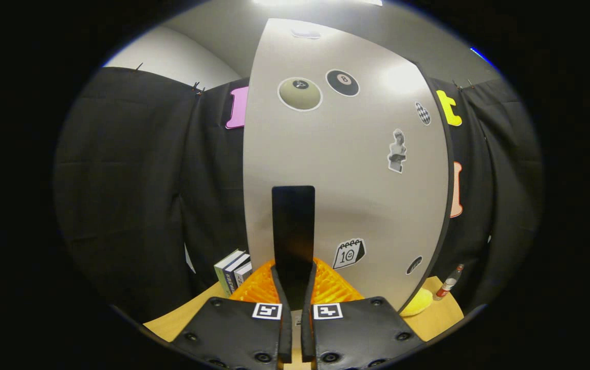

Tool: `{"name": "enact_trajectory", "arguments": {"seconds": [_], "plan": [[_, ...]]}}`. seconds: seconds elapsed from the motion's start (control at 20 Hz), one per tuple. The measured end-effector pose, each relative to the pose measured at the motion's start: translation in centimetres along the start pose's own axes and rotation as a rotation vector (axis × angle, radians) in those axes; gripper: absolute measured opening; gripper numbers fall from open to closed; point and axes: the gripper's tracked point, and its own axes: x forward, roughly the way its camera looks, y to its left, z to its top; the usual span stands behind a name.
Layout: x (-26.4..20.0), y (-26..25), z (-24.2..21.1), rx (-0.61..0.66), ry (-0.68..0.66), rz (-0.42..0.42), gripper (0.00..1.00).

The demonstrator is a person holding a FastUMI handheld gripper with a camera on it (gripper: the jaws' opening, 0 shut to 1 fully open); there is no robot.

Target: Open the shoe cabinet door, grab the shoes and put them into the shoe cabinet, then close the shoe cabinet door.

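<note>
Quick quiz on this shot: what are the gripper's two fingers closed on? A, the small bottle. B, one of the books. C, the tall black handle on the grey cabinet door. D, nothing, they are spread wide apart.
C: the gripper has both fingers pressed against the lower end of the black handle on the stickered cabinet door, while the books and the bottle stand off to the sides.

gripper (293, 290) | two broad plates with round screw heads | square black-and-white marker on each plate at 12 o'clock edge | fingers (280, 293) narrow, tapered
</note>
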Motion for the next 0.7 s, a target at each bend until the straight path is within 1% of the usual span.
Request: {"name": "enact_trajectory", "arguments": {"seconds": [0.2, 0.55, 0.7], "plan": [[-2.3, -1.0, -0.3, -0.002, 0.008, 0.02, 0.08], [-5.2, -3.5, -0.4, -0.001, -0.003, 0.0, 0.08], [-6.1, -4.9, -0.4, -0.013, -0.005, -0.022, 0.08]]}}
